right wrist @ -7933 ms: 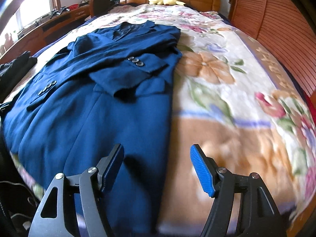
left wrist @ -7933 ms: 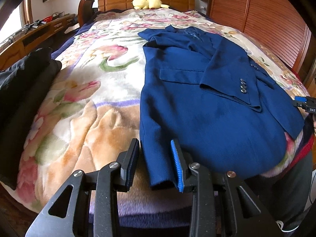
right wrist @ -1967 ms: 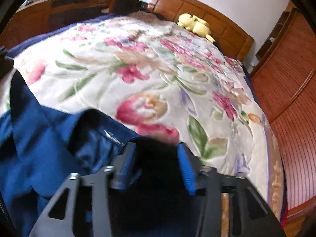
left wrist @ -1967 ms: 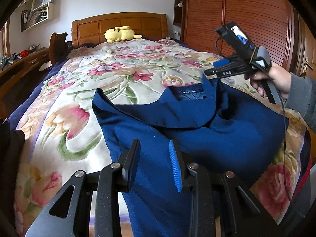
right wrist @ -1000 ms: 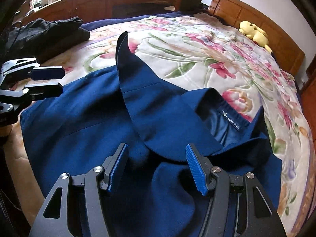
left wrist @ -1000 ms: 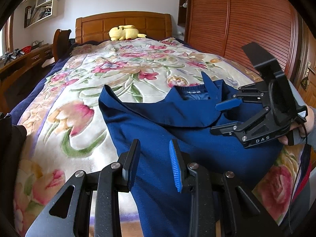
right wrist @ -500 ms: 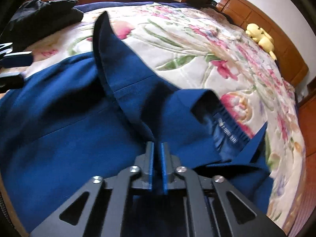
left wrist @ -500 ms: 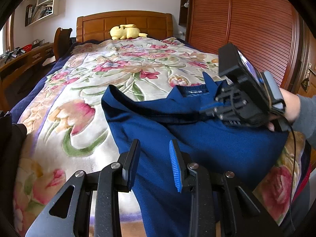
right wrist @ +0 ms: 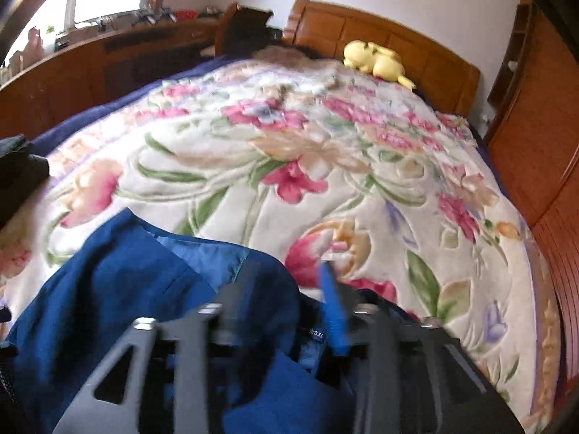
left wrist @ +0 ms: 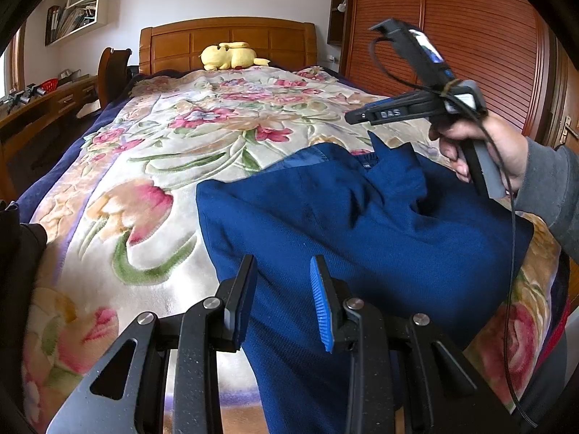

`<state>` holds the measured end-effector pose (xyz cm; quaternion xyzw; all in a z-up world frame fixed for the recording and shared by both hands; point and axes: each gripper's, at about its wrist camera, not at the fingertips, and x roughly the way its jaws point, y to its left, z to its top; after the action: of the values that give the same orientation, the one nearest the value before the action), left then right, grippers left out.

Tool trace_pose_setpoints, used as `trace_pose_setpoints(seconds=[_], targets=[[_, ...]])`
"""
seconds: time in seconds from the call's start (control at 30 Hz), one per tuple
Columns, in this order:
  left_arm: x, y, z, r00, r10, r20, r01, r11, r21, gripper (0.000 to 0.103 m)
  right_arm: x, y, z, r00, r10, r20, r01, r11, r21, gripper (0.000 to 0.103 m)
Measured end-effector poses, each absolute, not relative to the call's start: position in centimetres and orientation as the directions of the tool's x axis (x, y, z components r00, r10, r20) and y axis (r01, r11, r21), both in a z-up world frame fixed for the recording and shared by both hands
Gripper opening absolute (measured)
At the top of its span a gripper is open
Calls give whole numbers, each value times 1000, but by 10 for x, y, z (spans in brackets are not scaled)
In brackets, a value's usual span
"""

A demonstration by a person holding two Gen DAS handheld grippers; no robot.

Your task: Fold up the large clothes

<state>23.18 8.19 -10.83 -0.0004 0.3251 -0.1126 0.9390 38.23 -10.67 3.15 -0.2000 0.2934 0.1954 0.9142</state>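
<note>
A dark blue jacket (left wrist: 362, 235) lies folded at the near end of the bed, its collar (left wrist: 365, 161) toward the headboard. My left gripper (left wrist: 282, 264) hovers over the jacket's left edge. Its jaws stand apart and flat cloth shows in the gap, with no pad pressing on it. A person's hand (left wrist: 488, 144) holds my right gripper (left wrist: 356, 115) in the air above the collar. In the blurred right wrist view that gripper (right wrist: 287, 271) is opening, with nothing between its fingers and the jacket (right wrist: 126, 289) below it.
A floral blanket (left wrist: 181, 144) covers the bed. A yellow plush toy (left wrist: 231, 56) lies by the wooden headboard. Wooden wardrobe doors (left wrist: 452, 54) run along the right. Dark clothes (left wrist: 21, 253) sit at the bed's left edge, and a desk (left wrist: 43, 105) stands beyond them.
My right gripper was shut on a raised fold of the jacket; it has let go, opened and lifted off. The fold now lies flat. The left gripper has not moved.
</note>
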Motion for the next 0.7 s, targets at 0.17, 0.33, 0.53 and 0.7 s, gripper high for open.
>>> trace_pose_setpoints(seconds=[0.17,0.33,0.53,0.7], targets=[[232,80,-109,765,-211,-609,213,975,-69,31,360,-109,11,688,261,-678,-571,770,-283,50],[232,80,-108,765,-211,-608,215,974,-67,31,349,-117,-8,657,210,-724,-578,756,-306,50],[232,79,-108,764,-213,-609,219,974,-65,31,349,-134,-2,664,175,-727,-552,770,-318,50],[232,79,-108,763,-212,-611,221,973,-63,31,356,-140,13,692,158,-705,-498,811,-307,50]])
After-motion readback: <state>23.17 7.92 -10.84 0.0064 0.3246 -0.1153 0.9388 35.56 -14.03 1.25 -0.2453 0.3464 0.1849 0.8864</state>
